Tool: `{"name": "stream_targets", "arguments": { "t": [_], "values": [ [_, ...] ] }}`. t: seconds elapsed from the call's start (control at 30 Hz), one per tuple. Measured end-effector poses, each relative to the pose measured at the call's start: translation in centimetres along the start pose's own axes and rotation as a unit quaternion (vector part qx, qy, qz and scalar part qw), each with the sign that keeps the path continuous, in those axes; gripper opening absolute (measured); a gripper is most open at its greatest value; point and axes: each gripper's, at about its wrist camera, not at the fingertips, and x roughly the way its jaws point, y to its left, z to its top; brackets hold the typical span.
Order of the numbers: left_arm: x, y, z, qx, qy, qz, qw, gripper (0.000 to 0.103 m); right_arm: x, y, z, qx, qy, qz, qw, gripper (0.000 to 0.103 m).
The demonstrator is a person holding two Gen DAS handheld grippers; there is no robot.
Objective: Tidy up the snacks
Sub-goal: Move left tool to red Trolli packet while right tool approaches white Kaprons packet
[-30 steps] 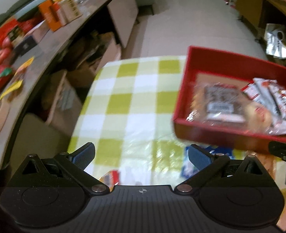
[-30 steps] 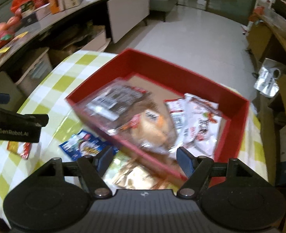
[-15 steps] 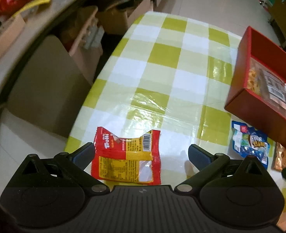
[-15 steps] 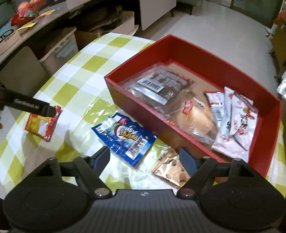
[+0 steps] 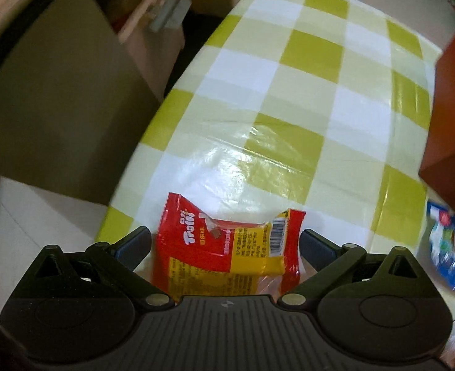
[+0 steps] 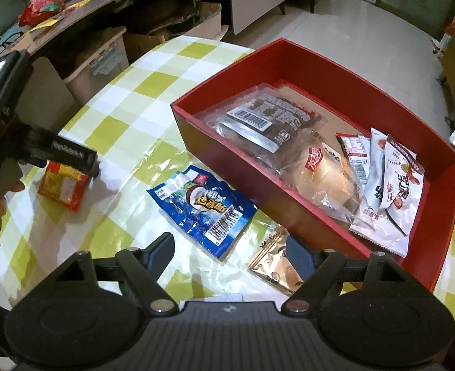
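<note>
Snacks mostly sit in the red box (image 6: pixel 326 71); the red gummy packet (image 5: pixel 227 249) lies between the spread left gripper (image 5: pixel 226 244). Close squarely on its middle, then lift.

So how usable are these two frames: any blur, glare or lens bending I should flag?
Left wrist view: motion blur smears the red box and blue packet at the right edge; the red Trolli packet between the open left tool stays readable; glare streaks the checked tablecloth. Right wrist view: sharp, with fisheye bending at the borders and sheen on the cloth near the blue packet.
</note>
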Motion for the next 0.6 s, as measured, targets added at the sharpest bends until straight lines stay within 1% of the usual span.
{"name": "stream_targets", "arguments": {
  "t": [0.07, 0.13, 0.2, 0.27, 0.33, 0.43, 0.6],
  "values": [
    [-0.1, 0.1, -0.1, -0.004, 0.003, -0.005, 1.0, 0.101, 0.1, -0.1, -0.1, 0.0, 0.003, -0.002, 1.0, 0.088],
    [-0.5, -0.1, -0.5, 0.003, -0.003, -0.008, 1.0, 0.095, 0.1, -0.2, -0.2, 0.001, 0.003, -0.004, 1.0, 0.088],
    [-0.8, -0.3, -1.0, 0.01, -0.002, -0.011, 0.9999, 0.091, -0.3, -0.2, -0.5, 0.0, 0.001, -0.004, 1.0, 0.088],
    [-1.0, -0.8, -1.7, 0.025, 0.003, -0.011, 0.9996, 0.088, -0.7, -0.1, -0.8, -0.001, -0.001, -0.004, 1.0, 0.088],
    [-1.7, -1.8, -2.7, 0.049, -0.001, -0.014, 0.9987, 0.083, -1.1, -0.1, -1.1, 0.001, -0.003, -0.006, 1.0, 0.088],
    [-2.5, -2.9, -4.3, 0.075, 0.001, -0.032, 0.9967, 0.08, -1.5, 0.1, -1.8, 0.004, -0.004, -0.006, 1.0, 0.088],
    [-3.5, -4.2, -6.5, 0.103, 0.0, -0.05, 0.9934, 0.076, -2.0, 0.2, -3.0, 0.005, 0.001, -0.008, 1.0, 0.088]
  ]
}}
